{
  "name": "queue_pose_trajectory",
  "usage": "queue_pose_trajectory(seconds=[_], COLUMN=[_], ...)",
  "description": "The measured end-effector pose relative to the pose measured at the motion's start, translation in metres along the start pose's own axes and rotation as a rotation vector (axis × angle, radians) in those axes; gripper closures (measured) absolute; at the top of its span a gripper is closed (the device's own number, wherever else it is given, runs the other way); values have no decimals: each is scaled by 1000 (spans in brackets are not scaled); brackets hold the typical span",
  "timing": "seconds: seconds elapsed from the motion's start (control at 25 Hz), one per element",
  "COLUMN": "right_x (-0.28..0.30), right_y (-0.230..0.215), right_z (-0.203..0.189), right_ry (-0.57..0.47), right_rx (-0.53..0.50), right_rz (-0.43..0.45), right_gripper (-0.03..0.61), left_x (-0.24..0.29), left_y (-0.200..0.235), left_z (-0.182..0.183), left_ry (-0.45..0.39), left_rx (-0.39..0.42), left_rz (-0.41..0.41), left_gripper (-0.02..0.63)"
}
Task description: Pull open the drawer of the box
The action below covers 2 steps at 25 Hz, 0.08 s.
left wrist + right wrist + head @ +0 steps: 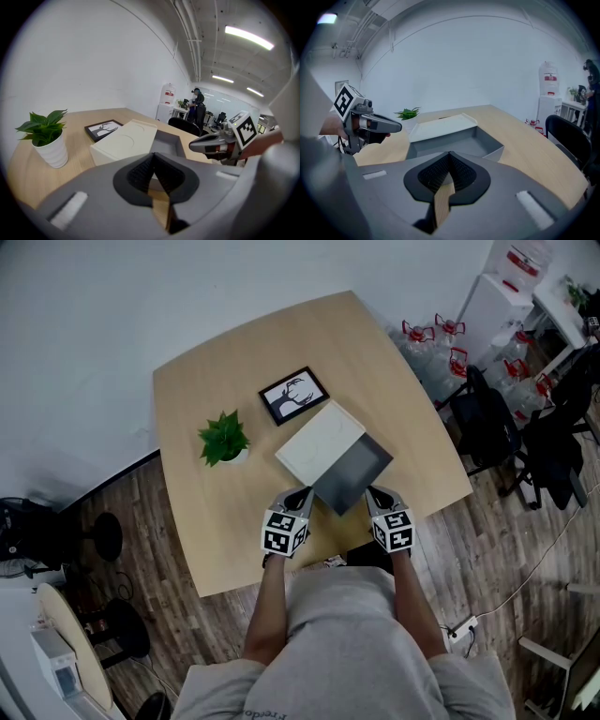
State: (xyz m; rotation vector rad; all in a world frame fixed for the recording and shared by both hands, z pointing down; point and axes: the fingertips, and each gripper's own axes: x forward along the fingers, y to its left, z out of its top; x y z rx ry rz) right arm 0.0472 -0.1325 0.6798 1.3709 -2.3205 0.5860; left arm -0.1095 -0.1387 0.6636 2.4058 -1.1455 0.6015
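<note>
1. Right in the middle of the pale wooden surface (394, 381) sits a flat white box (319, 442).
2. Its grey drawer (354, 472) sticks far out of the box, on the side nearest the person.
3. The left tool (302, 495) is just beside the drawer's near left corner. Its two jaws are pressed together and hold nothing.
4. The right tool (377, 493) is just beside the drawer's near right corner. Its jaws are pressed together too, with only the surface showing past them.
5. I cannot tell if either tool touches the drawer.
6. A small green plant in a white pot (223, 439) stands to the left of the box, a little apart from it.
7. A black picture frame (293, 395) lies flat just behind the box, near its far corner.
</note>
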Motion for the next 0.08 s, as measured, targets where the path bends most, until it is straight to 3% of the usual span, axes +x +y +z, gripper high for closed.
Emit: queue_pose_trajectory(seconds=[0.08], right_x=[1], right_y=[0], right_z=[0], right_ry=[0], right_rx=[-2], right_rz=[1], right_gripper=[577], left_x=[0], left_y=[3], left_z=[1], left_ry=[-4], left_rx=[-6], left_rz=[6], left_gripper=[560])
